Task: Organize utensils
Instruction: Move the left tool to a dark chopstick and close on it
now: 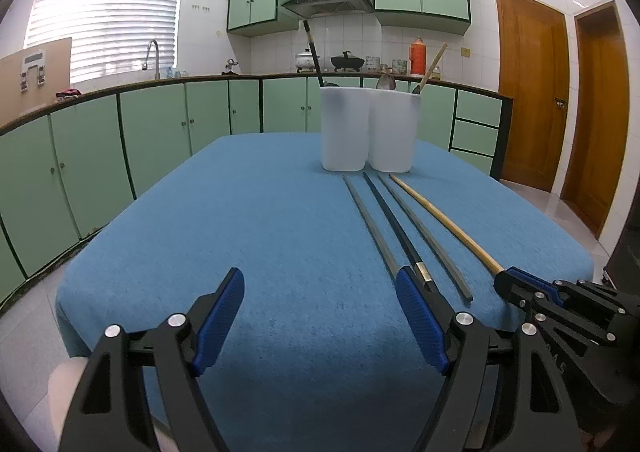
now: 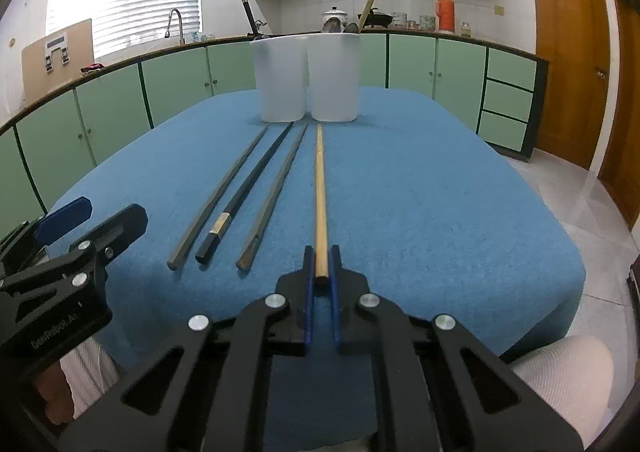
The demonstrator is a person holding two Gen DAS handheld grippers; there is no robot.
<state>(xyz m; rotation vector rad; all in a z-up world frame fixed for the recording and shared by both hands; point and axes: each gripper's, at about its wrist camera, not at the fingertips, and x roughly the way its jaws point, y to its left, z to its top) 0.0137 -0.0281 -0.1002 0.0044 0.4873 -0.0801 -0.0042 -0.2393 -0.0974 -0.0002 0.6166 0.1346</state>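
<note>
Bright window (image 1: 106, 8) glare, even daylight, sharp focus, fisheye-warped vignetted edges

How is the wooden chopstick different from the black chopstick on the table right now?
The wooden chopstick is pale and plain and clamped at its near end by the right gripper. The black chopstick is dark with a light band and lies free. Both rest on the blue cloth, pointing toward the white containers.

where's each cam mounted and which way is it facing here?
Left wrist: on the left gripper, low at the table's near edge, facing the two white containers and kitchen counter; its own open fingers show, with the right gripper at lower right.
Right wrist: on the right gripper, looking along the wooden chopstick it clamps; the left gripper shows at left.
Shared: blue tablecloth, four chopsticks, containers, green cabinets.
</note>
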